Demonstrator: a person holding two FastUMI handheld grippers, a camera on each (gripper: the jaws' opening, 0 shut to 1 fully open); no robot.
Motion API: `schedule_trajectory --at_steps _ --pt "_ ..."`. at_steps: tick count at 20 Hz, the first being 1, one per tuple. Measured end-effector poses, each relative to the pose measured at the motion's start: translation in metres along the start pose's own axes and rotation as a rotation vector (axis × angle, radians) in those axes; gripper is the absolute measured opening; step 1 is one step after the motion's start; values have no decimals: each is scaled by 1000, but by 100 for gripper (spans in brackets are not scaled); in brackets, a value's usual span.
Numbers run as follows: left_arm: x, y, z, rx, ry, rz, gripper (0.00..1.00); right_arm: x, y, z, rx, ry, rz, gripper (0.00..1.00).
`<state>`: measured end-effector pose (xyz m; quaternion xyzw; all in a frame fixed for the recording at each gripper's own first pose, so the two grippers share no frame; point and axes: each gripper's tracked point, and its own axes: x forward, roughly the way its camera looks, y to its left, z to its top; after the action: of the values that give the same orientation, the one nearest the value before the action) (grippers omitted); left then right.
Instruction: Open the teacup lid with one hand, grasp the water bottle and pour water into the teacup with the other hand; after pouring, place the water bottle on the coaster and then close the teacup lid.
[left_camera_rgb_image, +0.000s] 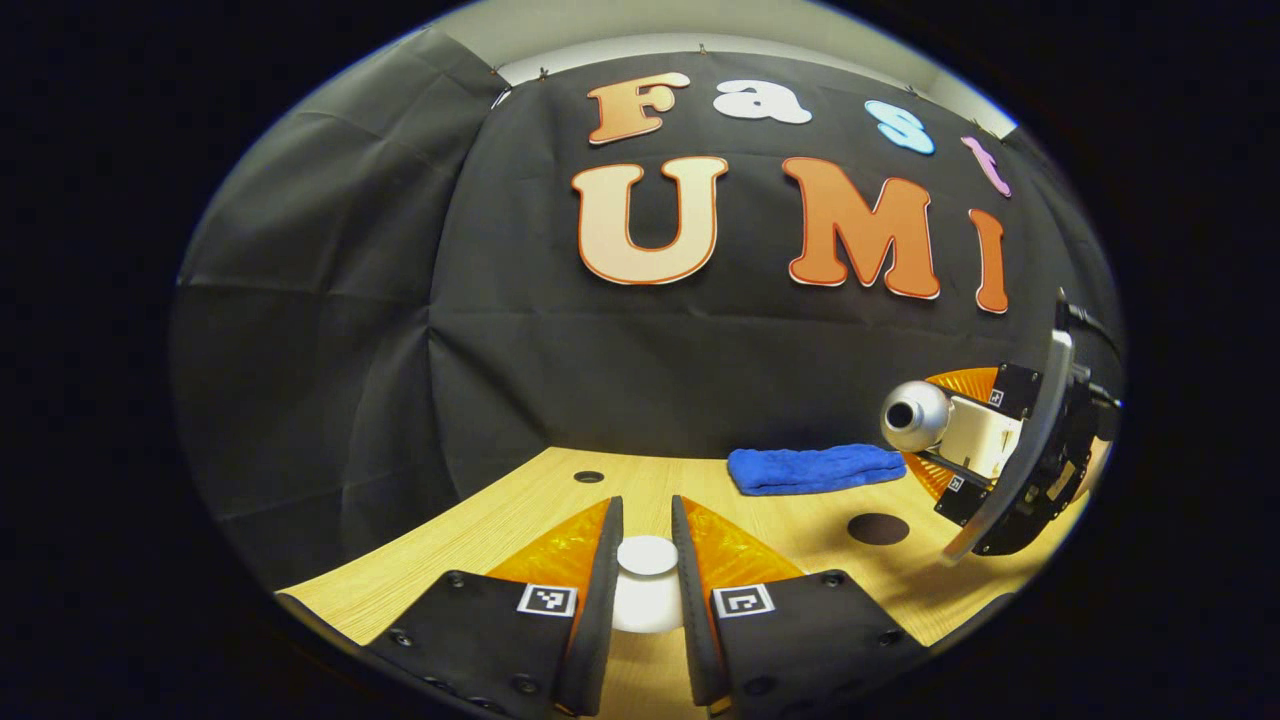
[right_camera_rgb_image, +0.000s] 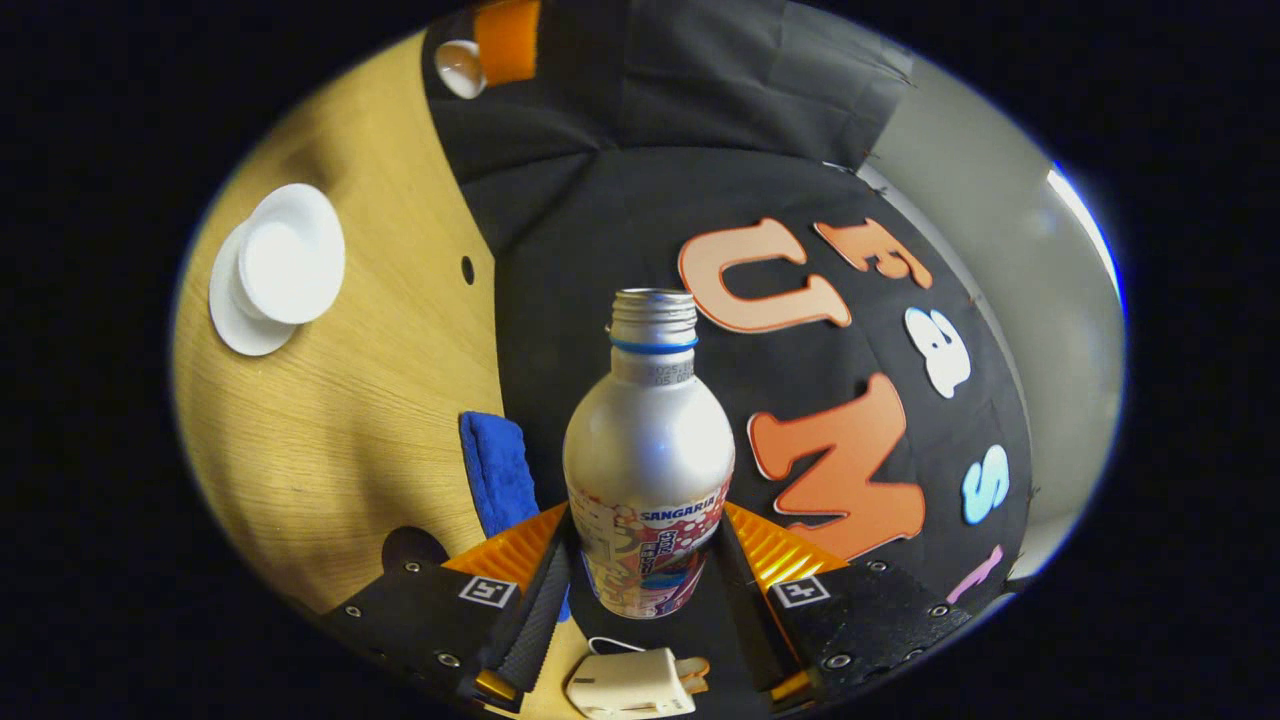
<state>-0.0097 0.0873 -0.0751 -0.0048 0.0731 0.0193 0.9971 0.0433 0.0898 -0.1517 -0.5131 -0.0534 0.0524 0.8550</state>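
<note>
step: pour. left gripper (left_camera_rgb_image: 646, 570) clamps lid (left_camera_rgb_image: 646, 556); right gripper (right_camera_rgb_image: 645, 575) clamps tilted bottle (right_camera_rgb_image: 648, 470), mouth toward open cup (right_camera_rgb_image: 283, 260) ahead-left. next: bring mouth over cup.

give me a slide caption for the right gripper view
Right gripper holds the uncapped water bottle tilted sideways, away from the open teacup.

On the wooden table (left_camera_rgb_image: 500, 520): 1 teacup (right_camera_rgb_image: 290, 255) on 1 saucer (right_camera_rgb_image: 235, 315), 1 lid (left_camera_rgb_image: 647, 556), 1 water bottle (right_camera_rgb_image: 648, 470), 1 blue towel (left_camera_rgb_image: 815, 468) far right, 1 dark coaster (left_camera_rgb_image: 878, 528), 2 grippers.
</note>
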Motion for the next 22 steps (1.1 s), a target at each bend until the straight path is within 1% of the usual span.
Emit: schedule_trajectory --at_steps 3,5,7,9,13,17,20,22 --pt "4 -14 5 -3 -7 -25 36 0 -16 -20 113 45 -17 78" --pt "7 -21 8 -3 -10 -38 36 2 -20 -31 196 76 -12 78" --pt "9 -27 9 -10 -18 -48 36 5 -21 -40 316 99 4 78" --pt "9 -36 9 -21 -15 -66 36 7 -12 -44 458 113 42 78" --pt "10 -47 8 -22 -11 -80 35 10 9 -54 695 163 127 78" --pt "9 -47 4 -21 -5 -75 36 18 40 -62 980 200 226 78" --pt "8 -49 -1 -20 6 -74 36 21 54 -64 1110 250 277 78" --pt "7 -52 -3 -27 14 -81 36 23 72 -70 1172 282 319 78"
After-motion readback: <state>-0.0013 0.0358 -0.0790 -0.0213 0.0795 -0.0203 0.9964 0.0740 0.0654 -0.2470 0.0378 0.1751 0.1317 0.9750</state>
